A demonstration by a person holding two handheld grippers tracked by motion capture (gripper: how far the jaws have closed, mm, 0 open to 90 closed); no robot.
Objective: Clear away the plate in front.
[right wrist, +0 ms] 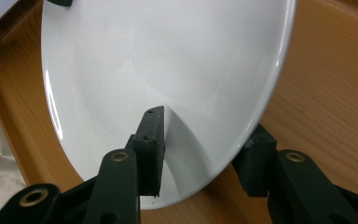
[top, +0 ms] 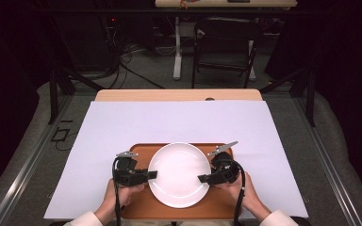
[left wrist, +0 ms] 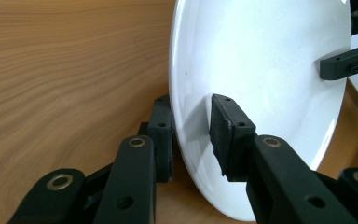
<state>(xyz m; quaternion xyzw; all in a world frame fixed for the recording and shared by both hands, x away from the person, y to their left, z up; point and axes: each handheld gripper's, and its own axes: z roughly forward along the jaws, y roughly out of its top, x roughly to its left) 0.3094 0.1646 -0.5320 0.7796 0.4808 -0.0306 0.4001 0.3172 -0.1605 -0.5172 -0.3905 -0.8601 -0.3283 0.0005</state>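
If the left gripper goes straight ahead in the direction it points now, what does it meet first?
Probably the white plate: the left gripper points across it, one jaw over the rim, one under. Beyond the plate lies the right gripper. Depth is hard to judge.

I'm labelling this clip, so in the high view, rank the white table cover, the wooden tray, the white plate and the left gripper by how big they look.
1. White rectangular table cover
2. Brown wooden tray
3. Round white ceramic plate
4. Black left gripper
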